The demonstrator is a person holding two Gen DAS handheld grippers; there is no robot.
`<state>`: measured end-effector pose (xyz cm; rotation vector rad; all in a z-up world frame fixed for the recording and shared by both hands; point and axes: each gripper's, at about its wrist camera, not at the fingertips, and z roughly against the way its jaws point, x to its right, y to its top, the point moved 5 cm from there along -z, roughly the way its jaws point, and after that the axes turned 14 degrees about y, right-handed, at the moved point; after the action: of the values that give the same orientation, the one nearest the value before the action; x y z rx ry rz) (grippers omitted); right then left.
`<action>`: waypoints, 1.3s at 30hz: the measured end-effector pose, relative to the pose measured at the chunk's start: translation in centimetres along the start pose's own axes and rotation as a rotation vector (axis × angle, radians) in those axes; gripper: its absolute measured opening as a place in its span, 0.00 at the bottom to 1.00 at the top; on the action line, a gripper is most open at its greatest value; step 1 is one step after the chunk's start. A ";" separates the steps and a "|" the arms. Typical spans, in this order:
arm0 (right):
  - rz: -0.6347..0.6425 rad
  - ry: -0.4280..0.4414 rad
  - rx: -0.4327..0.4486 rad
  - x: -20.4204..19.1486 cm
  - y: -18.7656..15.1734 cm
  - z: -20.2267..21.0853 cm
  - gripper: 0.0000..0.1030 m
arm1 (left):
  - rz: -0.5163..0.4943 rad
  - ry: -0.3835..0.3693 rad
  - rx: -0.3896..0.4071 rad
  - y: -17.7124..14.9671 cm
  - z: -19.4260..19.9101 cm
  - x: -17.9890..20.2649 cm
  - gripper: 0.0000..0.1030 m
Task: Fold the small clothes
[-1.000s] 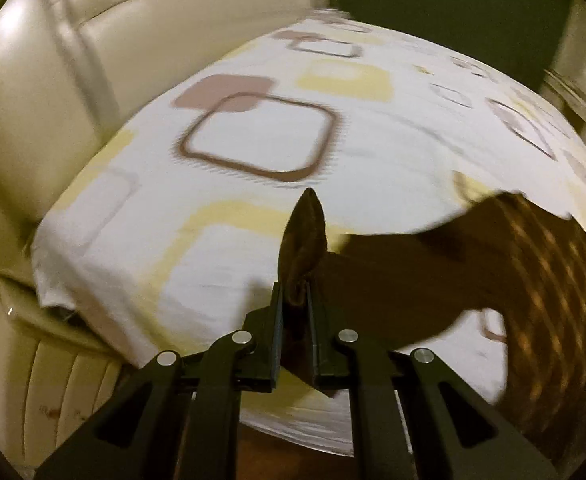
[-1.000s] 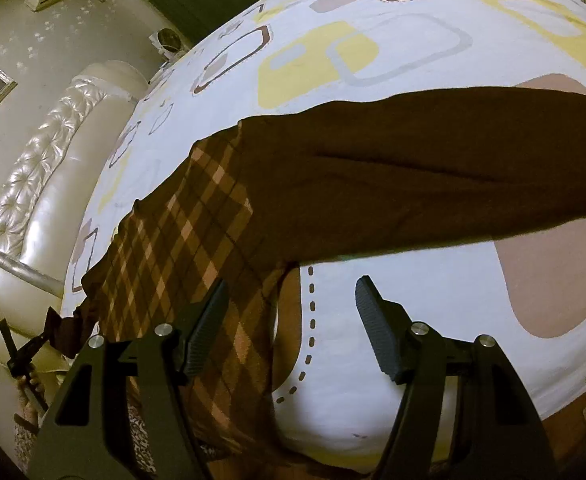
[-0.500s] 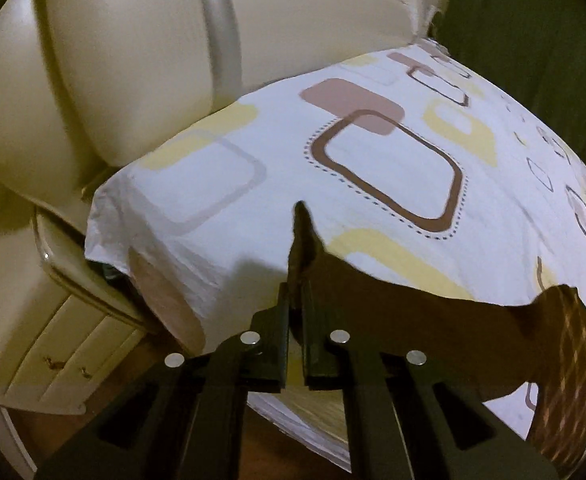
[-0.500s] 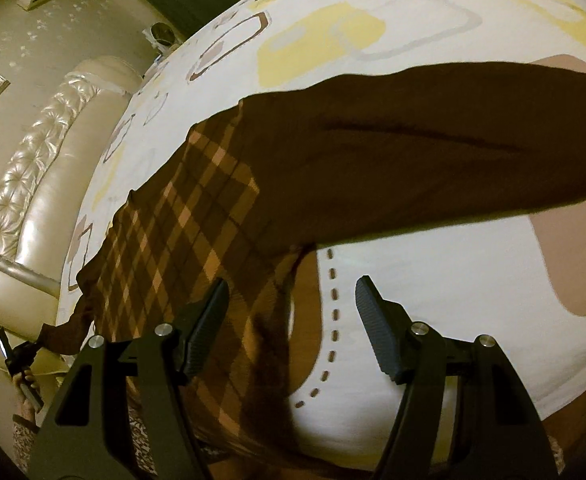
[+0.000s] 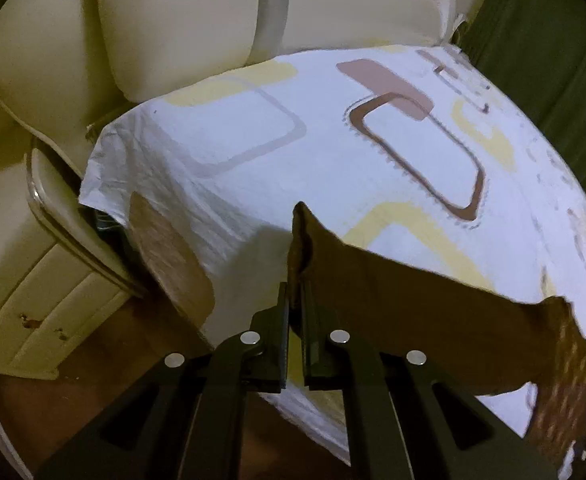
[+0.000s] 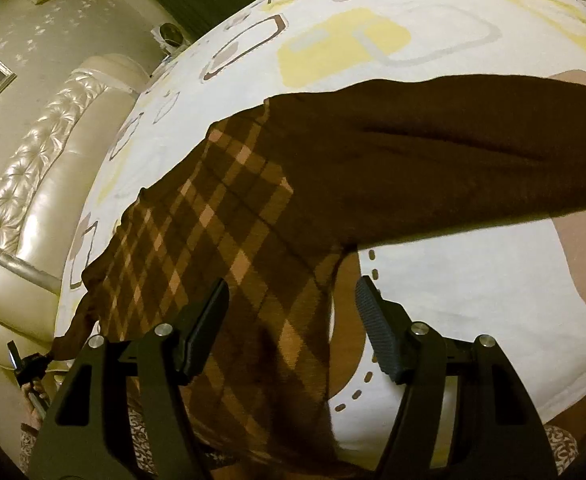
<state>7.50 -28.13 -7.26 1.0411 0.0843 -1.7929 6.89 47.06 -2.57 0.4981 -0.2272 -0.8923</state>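
So the brown sweater (image 6: 277,216) is lying spread across the bed (image 5: 253,152), which has a white sheet printed with yellow, tan and brown rounded squares. Its body is an argyle pattern of orange-tan diamonds and hangs a bit over the near edge of the mattress, while one plain brown sleeve (image 6: 453,152) stretches out to the right in the right wrist view. The left hand-held gripper (image 5: 295,300) has its jaws pressed together on the cuff of the other sleeve (image 5: 393,300), with the tip of the cuff poking up above the fingers near the corner of the bed. The right hand-held gripper (image 6: 291,320) is spread wide above the argyle body, pinching nothing. A cream padded headboard (image 5: 173,20) sits behind the mattress, with a cream nightstand (image 5: 41,312) beside it.
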 end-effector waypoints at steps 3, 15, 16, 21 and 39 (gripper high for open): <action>0.004 0.002 -0.004 -0.3 0.0 0.0 0.64 | -0.013 -0.064 0.035 0.3 2.3 1.7 0.04; 0.043 0.034 -0.004 -1.5 -0.3 1.4 0.64 | -0.247 -0.270 0.184 -0.5 15.6 17.4 0.04; 0.047 0.037 -0.005 -1.5 -0.3 1.6 0.64 | -0.274 -0.291 0.194 -0.9 16.8 19.1 0.04; 0.068 0.049 -0.023 -1.7 -0.5 2.3 0.64 | -0.415 -0.412 0.216 -4.5 21.9 28.7 0.04; 0.067 0.084 -0.058 -0.9 -1.3 2.4 0.64 | -0.777 -0.568 0.069 -24.4 23.8 54.3 0.04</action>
<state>5.14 -28.01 -5.69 1.0656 0.1506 -1.6771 14.17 -16.21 4.92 0.3842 -0.6049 -1.7894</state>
